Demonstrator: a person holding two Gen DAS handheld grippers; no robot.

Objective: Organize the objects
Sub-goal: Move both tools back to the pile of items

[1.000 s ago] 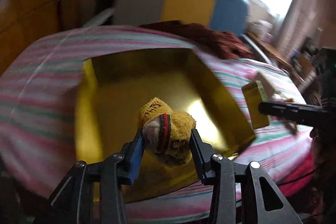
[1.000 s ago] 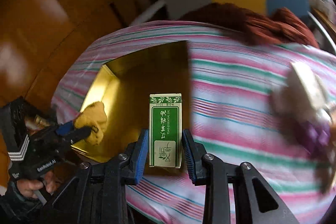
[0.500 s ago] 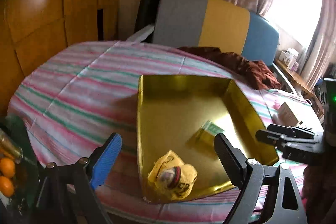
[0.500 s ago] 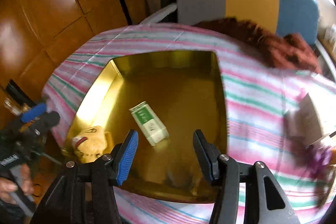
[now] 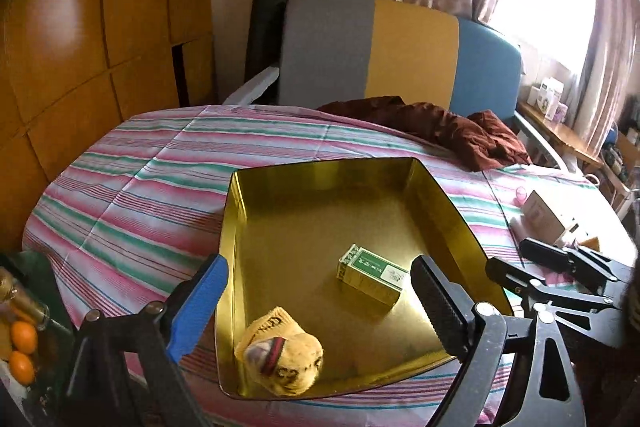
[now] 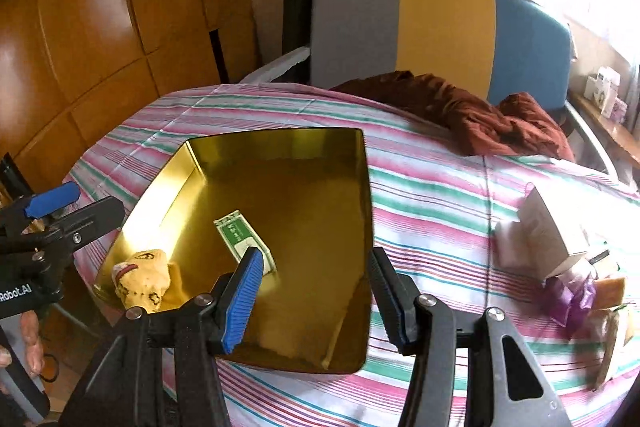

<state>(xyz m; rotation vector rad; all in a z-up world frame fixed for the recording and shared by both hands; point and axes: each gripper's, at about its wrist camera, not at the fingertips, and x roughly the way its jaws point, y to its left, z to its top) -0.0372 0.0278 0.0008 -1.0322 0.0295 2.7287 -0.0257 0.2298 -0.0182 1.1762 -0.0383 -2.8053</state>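
Note:
A gold metal tray (image 5: 236, 211) (image 6: 366, 195) lies on the striped bedspread. In it lie a rolled yellow sock (image 5: 282, 357) (image 6: 142, 279) at the near left corner and a green box (image 5: 372, 273) (image 6: 240, 233) lying flat in the middle. My left gripper (image 5: 316, 301) is open and empty, held above the tray's near edge. My right gripper (image 6: 316, 289) is open and empty, over the tray's near right part. Each gripper shows in the other's view, the right one (image 5: 560, 267) and the left one (image 6: 68, 209).
A white box (image 6: 548, 235) (image 5: 546, 213), a purple wrapper (image 6: 576, 297) and other small items lie on the bed to the right. A brown cloth (image 6: 472, 115) (image 5: 440, 133) lies by the grey, yellow and blue headboard (image 6: 440, 31). Oranges (image 5: 22, 347) sit at the lower left.
Both grippers let go: the sock and the green box now lie in the tray. Both grippers opened and pulled back and up from the tray.

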